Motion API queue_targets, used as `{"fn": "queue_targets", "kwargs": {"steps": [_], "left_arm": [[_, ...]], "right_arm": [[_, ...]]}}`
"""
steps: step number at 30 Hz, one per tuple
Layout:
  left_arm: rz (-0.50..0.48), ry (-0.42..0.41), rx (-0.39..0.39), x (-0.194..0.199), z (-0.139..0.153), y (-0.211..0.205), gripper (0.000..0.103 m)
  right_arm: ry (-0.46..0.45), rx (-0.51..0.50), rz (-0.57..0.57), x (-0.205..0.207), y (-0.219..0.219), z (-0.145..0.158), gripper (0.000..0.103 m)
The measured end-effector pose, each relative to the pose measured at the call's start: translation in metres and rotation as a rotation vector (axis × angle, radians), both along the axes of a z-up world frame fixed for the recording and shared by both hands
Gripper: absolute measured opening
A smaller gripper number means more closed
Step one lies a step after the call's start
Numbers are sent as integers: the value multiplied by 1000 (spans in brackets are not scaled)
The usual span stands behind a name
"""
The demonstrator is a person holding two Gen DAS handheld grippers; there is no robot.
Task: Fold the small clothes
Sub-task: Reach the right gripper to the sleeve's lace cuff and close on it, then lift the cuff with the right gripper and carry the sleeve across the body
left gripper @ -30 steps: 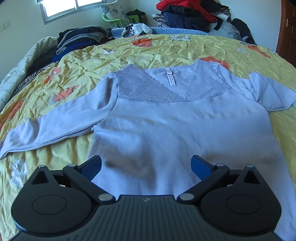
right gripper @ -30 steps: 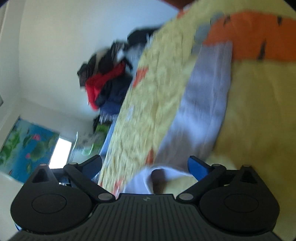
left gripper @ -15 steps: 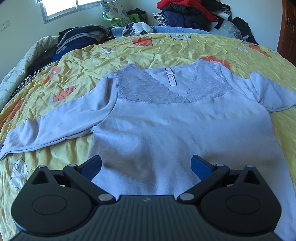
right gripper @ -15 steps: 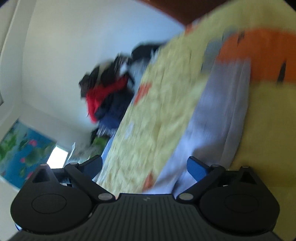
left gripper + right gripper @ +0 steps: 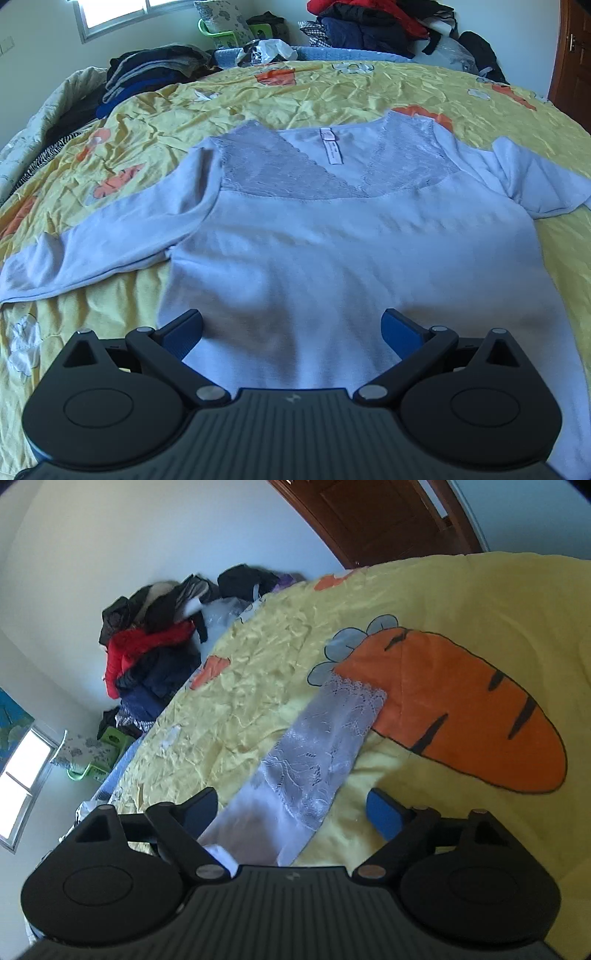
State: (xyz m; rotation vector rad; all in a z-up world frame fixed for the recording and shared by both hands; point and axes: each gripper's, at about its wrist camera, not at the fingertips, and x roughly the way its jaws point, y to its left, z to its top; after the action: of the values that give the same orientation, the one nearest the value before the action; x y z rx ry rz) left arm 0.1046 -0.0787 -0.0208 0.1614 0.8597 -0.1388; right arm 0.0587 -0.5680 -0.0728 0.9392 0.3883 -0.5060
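A lavender long-sleeved top (image 5: 332, 240) with a lace yoke lies flat, front up, on the yellow bed cover (image 5: 332, 92). One sleeve (image 5: 110, 236) stretches out to the left. My left gripper (image 5: 291, 328) hangs open just above the top's lower body, with nothing between its fingers. In the right wrist view the other sleeve (image 5: 325, 746), ending in a lace cuff, runs away across the cover. My right gripper (image 5: 293, 806) straddles that sleeve, and its jaws are closing. The blue pads (image 5: 382, 808) stand clear of the cloth.
A large orange carrot print (image 5: 461, 709) lies beside the lace cuff. Piles of dark and red clothes (image 5: 369, 22) (image 5: 147, 657) sit at the bed's far end, with folded dark garments (image 5: 147, 70) at the far left. A brown door (image 5: 388, 513) stands behind the bed.
The right wrist view has rolled and cleared of blur, so the bed sits more level. Its jaws stand a little narrower over the sleeve. The left gripper and the top have not moved.
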Motion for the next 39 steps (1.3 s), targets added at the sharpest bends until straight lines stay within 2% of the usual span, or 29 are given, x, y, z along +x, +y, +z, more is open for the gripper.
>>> {"fn": "queue_targets", "kwargs": {"steps": [3, 6, 7, 9, 10, 11, 12, 13, 14, 16, 19, 22, 24, 28, 31, 35, 39], "left_arm": [[-8, 0, 1, -1, 0, -2, 103], [-6, -3, 5, -1, 1, -1, 103], [-3, -2, 4, -1, 2, 0, 103], [0, 0, 1, 1, 2, 1, 103], [2, 0, 0, 1, 2, 2, 103], [3, -1, 0, 1, 2, 2, 103], [4, -2, 0, 1, 2, 3, 103], [5, -1, 0, 2, 2, 3, 103], [4, 1, -2, 2, 1, 3, 103], [1, 2, 0, 3, 1, 2, 103], [2, -3, 4, 3, 1, 3, 103], [13, -6, 1, 5, 3, 6, 103], [22, -8, 0, 6, 3, 9, 103], [36, -12, 11, 10, 2, 12, 103], [50, -6, 16, 16, 0, 15, 103], [73, -8, 34, 20, -2, 20, 103], [83, -6, 46, 21, -3, 25, 103]], "right_arm": [[-45, 30, 48, 14, -5, -9, 83], [-69, -6, 46, 16, 0, -9, 83], [-78, -14, 35, 19, -1, -10, 79], [-93, -33, 8, 19, -4, -13, 70], [-101, -33, 0, 19, -6, -15, 60], [-107, -21, -5, 20, -8, -18, 42], [-104, -11, -10, 20, -10, -20, 34], [-87, -6, -15, 21, -12, -21, 20], [-71, -4, -14, 20, -12, -21, 12], [-64, 3, -12, 20, -14, -23, 7], [-70, -29, 4, 22, -11, -15, 6], [-115, -93, 30, 24, -5, 7, 6], [-161, -167, 35, 23, 2, 29, 6], [-224, -384, 27, 15, 28, 73, 6], [-236, -482, 59, 14, 50, 89, 6], [-229, -520, 167, 23, 82, 90, 6], [-212, -507, 285, 37, 115, 88, 6]]}}
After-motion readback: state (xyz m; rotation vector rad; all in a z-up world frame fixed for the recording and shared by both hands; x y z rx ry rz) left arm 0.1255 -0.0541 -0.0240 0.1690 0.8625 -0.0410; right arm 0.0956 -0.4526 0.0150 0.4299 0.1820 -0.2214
